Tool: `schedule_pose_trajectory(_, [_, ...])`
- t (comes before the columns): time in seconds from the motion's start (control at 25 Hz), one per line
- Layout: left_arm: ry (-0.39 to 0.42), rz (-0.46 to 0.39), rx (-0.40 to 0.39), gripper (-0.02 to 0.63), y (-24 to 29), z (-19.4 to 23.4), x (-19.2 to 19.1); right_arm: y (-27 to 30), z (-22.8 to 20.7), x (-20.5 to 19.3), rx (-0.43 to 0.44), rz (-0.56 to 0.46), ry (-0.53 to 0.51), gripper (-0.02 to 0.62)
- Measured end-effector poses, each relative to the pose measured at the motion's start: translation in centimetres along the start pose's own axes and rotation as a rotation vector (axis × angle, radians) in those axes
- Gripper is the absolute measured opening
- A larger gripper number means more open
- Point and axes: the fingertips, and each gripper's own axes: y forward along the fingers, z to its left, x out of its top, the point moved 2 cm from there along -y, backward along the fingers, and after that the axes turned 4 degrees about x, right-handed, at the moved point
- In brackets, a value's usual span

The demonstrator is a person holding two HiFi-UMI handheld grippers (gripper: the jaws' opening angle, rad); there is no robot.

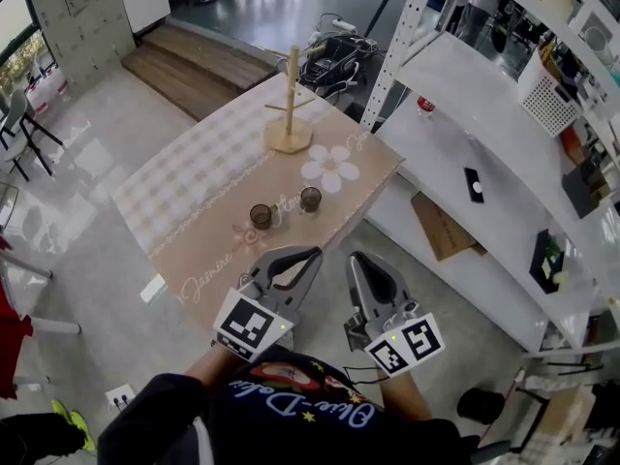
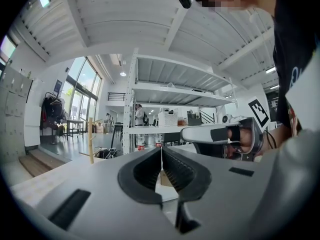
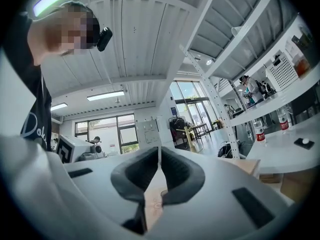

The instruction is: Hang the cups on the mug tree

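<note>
Both of your claws are pressed fully shut with nothing between the jaws: the left claw point(image 1: 311, 253) point(image 2: 161, 149) and the right claw point(image 1: 356, 258) point(image 3: 159, 149) sit side by side, level, and aimed toward the mug tree point(image 1: 290, 114). The mug tree stands upright on its round wooden base at the far end of the counter point(image 1: 184, 187), its pegs bare. A white flower-shaped mat point(image 1: 329, 168) lies just beside the tree's base, on your side of it. Past the mat from the tree stand the two dark cups, upright and close together: the nearer cup point(image 1: 310, 199) and, a little further from the tree, the farther cup point(image 1: 261, 216). Your claws are beyond both cups from the tree, over the counter's near edge and touching neither cup.
</note>
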Motion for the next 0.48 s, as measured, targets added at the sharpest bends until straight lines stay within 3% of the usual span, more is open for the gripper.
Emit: schedule_pose_trajectory(0.48, [-0.002,-0.004,-0.048,-0.002,3.2,1.4,0.2,1.9,-2.5,0.5,-0.022,0.026,-0.013,0.026])
